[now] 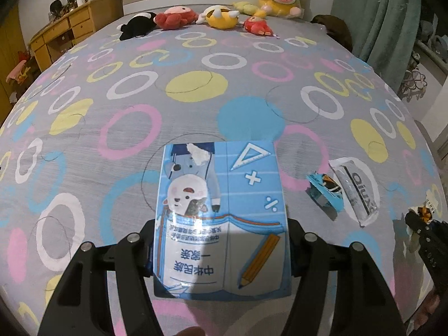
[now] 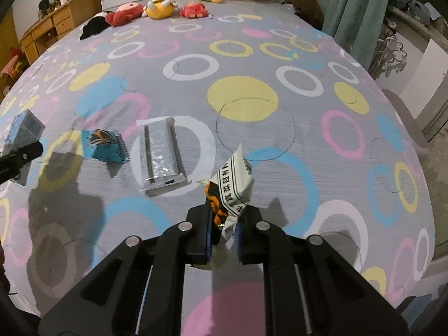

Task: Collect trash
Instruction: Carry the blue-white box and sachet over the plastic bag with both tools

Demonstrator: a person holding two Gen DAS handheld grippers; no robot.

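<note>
in the right wrist view, low and centre, your right tongs are clamping a crumpled white snack wrapper, its printed tail sticking up and away from the pads toward the middle of the frame. in the left wrist view, at bottom centre, your left tongs are gripping a blue cartoon-printed box by its two sides, with its long axis running straight up the frame, away from the camera. both hands are full, so the next pieces are waiting on the bed.

just past the wrapper, left of centre in the right wrist view, a silver packet is lying flat, its long axis running nearly up and down the frame. beside it, further left, a small blue wrapper is sitting slightly propped up. in the left wrist view the same pair is showing at middle right, so they are lying between your two hands; the silver packet looks nearer your right tongs, the blue wrapper nearer your left.

at the top of both frames, plush toys are lining the headboard, well apart from the trash.
</note>
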